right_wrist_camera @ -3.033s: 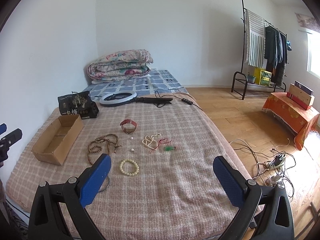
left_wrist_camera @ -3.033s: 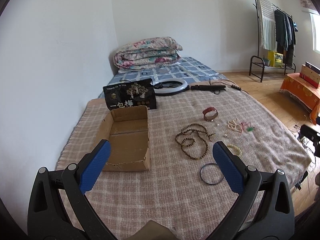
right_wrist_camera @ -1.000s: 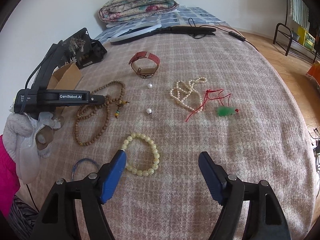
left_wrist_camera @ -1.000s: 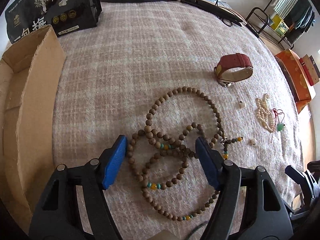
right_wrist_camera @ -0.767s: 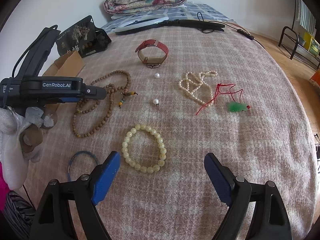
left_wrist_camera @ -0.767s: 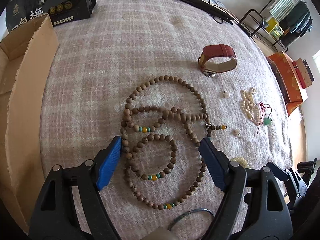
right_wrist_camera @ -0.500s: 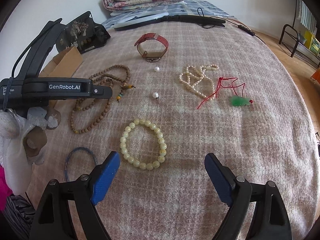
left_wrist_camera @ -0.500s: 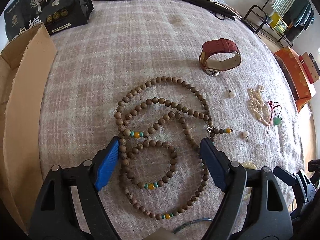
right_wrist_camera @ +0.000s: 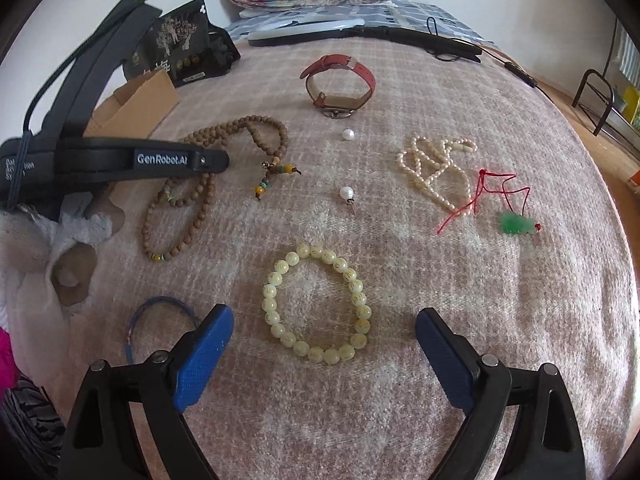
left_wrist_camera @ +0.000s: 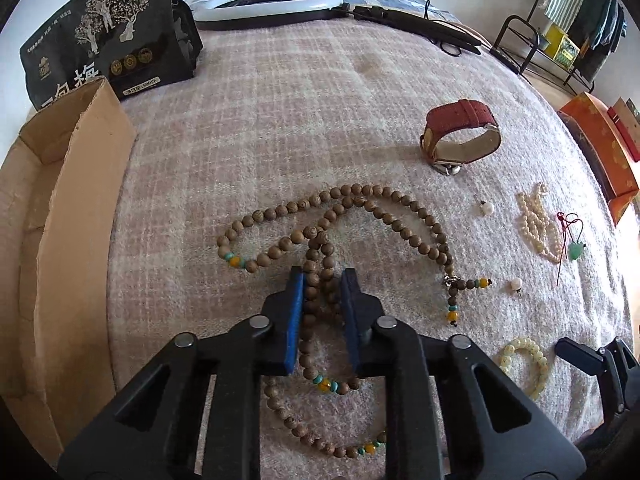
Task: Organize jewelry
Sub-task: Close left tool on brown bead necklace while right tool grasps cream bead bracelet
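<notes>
A long brown wooden bead necklace [left_wrist_camera: 384, 216] lies in loops on the plaid blanket [left_wrist_camera: 280, 100]. My left gripper [left_wrist_camera: 322, 292] is shut on two of its strands, bunched between the blue pads. My right gripper [right_wrist_camera: 324, 322] hangs just above a pale yellow bead bracelet [right_wrist_camera: 276, 280]. Its jaws are opening, and the bracelet lies between the tips, untouched. A red strap watch [right_wrist_camera: 340, 80], a pearl strand [right_wrist_camera: 436, 164], a green pendant on red cord [right_wrist_camera: 516, 222] and two loose pearls [right_wrist_camera: 346, 192] lie farther back.
An open cardboard box [left_wrist_camera: 52, 200] stands at the left, with a black printed bag [left_wrist_camera: 108, 48] behind it. A thin blue bangle [right_wrist_camera: 160, 308] lies by my right gripper's left finger. A gloved hand [right_wrist_camera: 48, 248] holds the left tool. A ring light [left_wrist_camera: 268, 8] lies at the back.
The left jaws have closed on the wooden beads and drawn the loops together. My right gripper has sunk closer to the yellow bracelet and spread a little wider.
</notes>
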The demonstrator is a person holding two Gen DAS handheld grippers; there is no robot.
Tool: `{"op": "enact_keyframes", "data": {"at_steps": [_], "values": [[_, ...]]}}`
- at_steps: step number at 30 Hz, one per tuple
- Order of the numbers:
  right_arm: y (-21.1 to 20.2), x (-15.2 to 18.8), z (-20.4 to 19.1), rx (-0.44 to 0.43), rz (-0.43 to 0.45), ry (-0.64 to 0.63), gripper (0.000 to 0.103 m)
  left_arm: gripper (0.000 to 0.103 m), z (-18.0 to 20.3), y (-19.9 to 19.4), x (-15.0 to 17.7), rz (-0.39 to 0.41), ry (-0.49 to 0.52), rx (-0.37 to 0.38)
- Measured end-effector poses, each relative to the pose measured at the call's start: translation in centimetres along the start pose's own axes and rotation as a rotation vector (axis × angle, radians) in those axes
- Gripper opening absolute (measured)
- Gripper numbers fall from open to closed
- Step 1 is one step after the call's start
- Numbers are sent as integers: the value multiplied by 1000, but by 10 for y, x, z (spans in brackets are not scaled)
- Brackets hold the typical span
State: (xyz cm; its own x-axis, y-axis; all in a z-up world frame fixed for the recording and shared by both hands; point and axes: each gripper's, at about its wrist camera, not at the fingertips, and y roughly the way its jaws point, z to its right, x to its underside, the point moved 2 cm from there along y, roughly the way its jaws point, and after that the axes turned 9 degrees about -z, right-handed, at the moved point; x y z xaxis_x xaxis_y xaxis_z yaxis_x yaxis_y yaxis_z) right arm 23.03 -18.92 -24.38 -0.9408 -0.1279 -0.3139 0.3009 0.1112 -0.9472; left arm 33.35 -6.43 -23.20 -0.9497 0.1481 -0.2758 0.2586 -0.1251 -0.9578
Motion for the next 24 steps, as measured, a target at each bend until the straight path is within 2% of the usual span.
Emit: {"op": "enact_keyframes", "data": {"at_steps": [4, 6, 8, 9, 11, 13, 16, 23, 24], "values": [[6, -3, -3, 35, -18, -22, 91, 6, -4, -7, -2, 4, -18, 32], [4, -5, -5, 24, -11, -29, 79, 6, -4, -14, -3, 20, -17, 43], [2, -7, -6, 4, -10, -37, 54, 5, -4, -23, -3, 37, -15, 52], [1, -8, -4, -11, -12, -36, 47, 5, -4, -27, -3, 46, -15, 55], [-1, -8, 1, -47, -13, -20, 24, 5, -5, -36, -3, 65, -18, 60], [-3, -9, 6, -85, -14, 5, 14, 5, -7, -47, -3, 87, -26, 72], [-10, -9, 11, -114, 4, 34, 14, 5, -7, -64, -4, 121, -24, 97], [-42, -15, 8, -119, 91, 29, 12, 5, -5, -111, -7, 204, -22, 163], [-48, -16, 6, -114, 104, 27, 4, 4, -4, -118, -7, 218, -20, 168]]}}
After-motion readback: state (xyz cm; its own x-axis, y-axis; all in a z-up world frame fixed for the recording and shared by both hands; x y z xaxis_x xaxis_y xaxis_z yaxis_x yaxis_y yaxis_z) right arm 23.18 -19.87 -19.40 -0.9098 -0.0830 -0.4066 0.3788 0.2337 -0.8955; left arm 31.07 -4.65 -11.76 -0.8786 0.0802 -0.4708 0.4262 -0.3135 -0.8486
